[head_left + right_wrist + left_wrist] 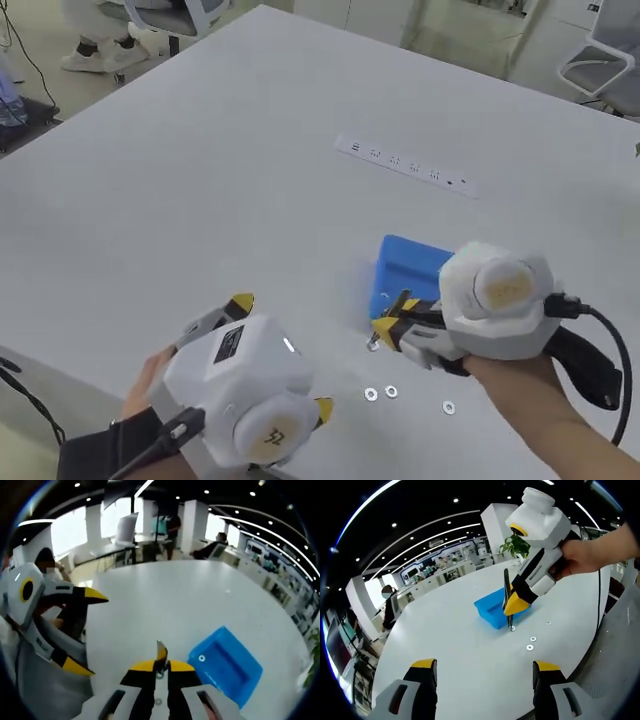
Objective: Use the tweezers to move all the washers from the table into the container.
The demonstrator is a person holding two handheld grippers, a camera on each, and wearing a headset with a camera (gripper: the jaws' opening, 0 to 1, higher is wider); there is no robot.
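Power strip (pixel 405 164) beyond container (pixel 410 265); right gripper (pixel 159 667) jaws pinch tweezers (pixel 507 587) near washers (pixel 391 391); left gripper (pixel 486 665) jaws spread.

Head view is taken from above the near edge of the flat white table (pixel 200 180), pitched forward and down. Both grippers are seen close and from behind: left gripper (pixel 282 355) near-left, right gripper (pixel 392 318) near-right.

Left gripper view is set low over the near-left tabletop and aimed rightward between its own wide-apart jaws. The right gripper is caught close, side-on.

Right gripper view is set close above the table and aimed leftward along the slim metal tweezers (pixel 161 652) pinched in its jaws.

The blue rectangular plastic container (pixel 405 272) is shared by all three views. The small silver ring washers (pixel 530 647) are shared by the head and left gripper views.
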